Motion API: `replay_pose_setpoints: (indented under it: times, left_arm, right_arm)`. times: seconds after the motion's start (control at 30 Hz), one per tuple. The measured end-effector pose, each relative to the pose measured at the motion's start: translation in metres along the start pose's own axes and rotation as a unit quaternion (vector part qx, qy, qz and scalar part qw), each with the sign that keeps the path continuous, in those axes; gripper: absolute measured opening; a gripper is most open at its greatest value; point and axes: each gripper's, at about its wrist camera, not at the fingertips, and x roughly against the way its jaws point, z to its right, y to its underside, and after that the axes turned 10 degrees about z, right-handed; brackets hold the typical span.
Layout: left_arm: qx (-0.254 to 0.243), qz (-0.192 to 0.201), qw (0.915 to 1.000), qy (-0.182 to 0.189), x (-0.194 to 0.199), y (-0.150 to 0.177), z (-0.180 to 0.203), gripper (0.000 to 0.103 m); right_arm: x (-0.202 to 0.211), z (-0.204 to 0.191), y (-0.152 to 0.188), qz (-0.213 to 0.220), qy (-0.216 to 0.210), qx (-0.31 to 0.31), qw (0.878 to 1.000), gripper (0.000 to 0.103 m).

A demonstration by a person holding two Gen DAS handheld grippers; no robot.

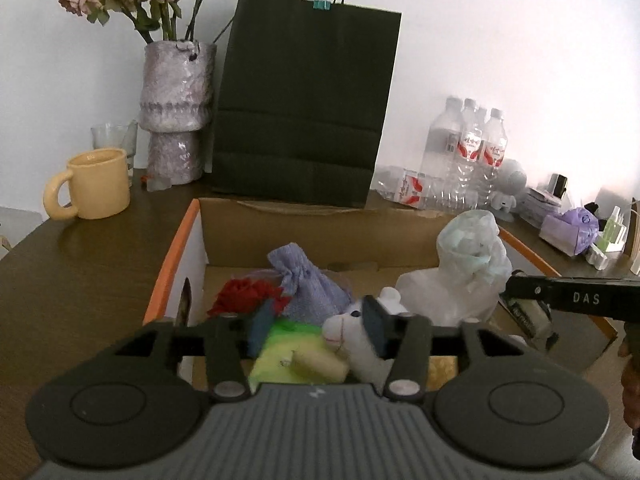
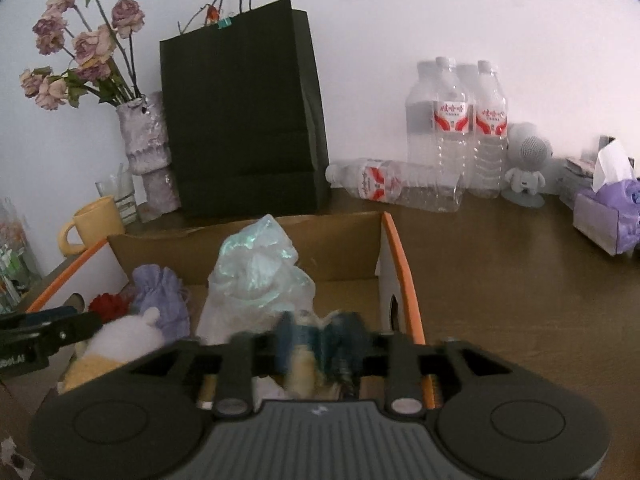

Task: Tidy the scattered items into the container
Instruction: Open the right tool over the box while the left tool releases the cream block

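Observation:
A cardboard box with an orange rim (image 1: pixel 168 264) (image 2: pixel 400 256) sits on the brown table. In it lie a lilac drawstring pouch (image 1: pixel 304 284) (image 2: pixel 160 300), a red fabric flower (image 1: pixel 244 296), a clear plastic bag (image 1: pixel 464 264) (image 2: pixel 256 276) and a white plush toy with a yellow-green body (image 1: pixel 348 340) (image 2: pixel 120 336). My left gripper (image 1: pixel 316 328) is over the box, its jaws around the plush toy. My right gripper (image 2: pixel 320 348) is over the box's right part, shut on a small blurred cream and dark object (image 2: pixel 316 356); it also shows in the left wrist view (image 1: pixel 528 312).
A black paper bag (image 1: pixel 304 112) (image 2: pixel 244 120) stands behind the box. A vase of dried roses (image 1: pixel 176 108) (image 2: pixel 144 144), a yellow mug (image 1: pixel 96 184) (image 2: pixel 96 220), water bottles (image 1: pixel 464 152) (image 2: pixel 456 128), a small grey figure (image 2: pixel 528 168) and a purple tissue box (image 2: pixel 608 216) line the wall.

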Motion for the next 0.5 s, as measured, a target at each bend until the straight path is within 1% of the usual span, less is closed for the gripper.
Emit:
replay_pose_setpoints:
  times: [0.03,0.07,0.1,0.13,0.17,0.2,0.23,0.27,0.3,0.33,0.5]
  left_arm:
    - [0.001,0.007,1.0000,0.000,0.003,-0.001,0.000,0.075]
    - [0.002,0.016,0.9999,0.000,0.008,-0.003,0.001,0.085]
    - [0.001,0.026,0.9997,-0.002,0.012,-0.004,0.002,0.093]
    - [0.000,0.038,0.9993,-0.004,0.016,-0.006,0.002,0.096]
    - [0.000,0.050,0.9987,-0.005,0.021,-0.007,0.003,0.102]
    - [-0.001,0.060,0.9982,-0.008,0.024,-0.008,0.003,0.103]
    - [-0.001,0.069,0.9976,-0.012,0.028,-0.008,0.004,0.103]
    - [-0.002,0.075,0.9970,-0.015,0.031,-0.009,0.004,0.103]
    - [-0.002,0.082,0.9965,-0.017,0.033,-0.009,0.004,0.103]
    - [-0.001,0.091,0.9957,-0.018,0.035,-0.009,0.005,0.103]
    - [-0.003,0.115,0.9929,-0.030,0.044,-0.011,0.006,0.103]
  right_arm:
    - [0.003,0.000,-0.001,0.004,-0.002,-0.001,1.000,0.050]
    - [0.007,-0.002,-0.003,0.010,-0.004,0.000,1.000,0.054]
    - [0.010,-0.004,-0.005,0.016,-0.005,0.001,1.000,0.064]
    - [0.014,-0.005,-0.007,0.025,-0.007,0.000,1.000,0.075]
    - [0.017,-0.006,-0.009,0.033,-0.009,0.000,0.999,0.079]
    - [0.021,-0.008,-0.010,0.041,-0.010,0.000,0.999,0.087]
    - [0.023,-0.009,-0.012,0.048,-0.011,0.001,0.999,0.089]
    - [0.026,-0.011,-0.012,0.056,-0.012,0.002,0.998,0.090]
    - [0.028,-0.013,-0.014,0.060,-0.013,0.001,0.998,0.094]
    - [0.030,-0.014,-0.014,0.063,-0.015,0.001,0.998,0.102]
    - [0.039,-0.023,-0.015,0.076,-0.027,0.009,0.997,0.103]
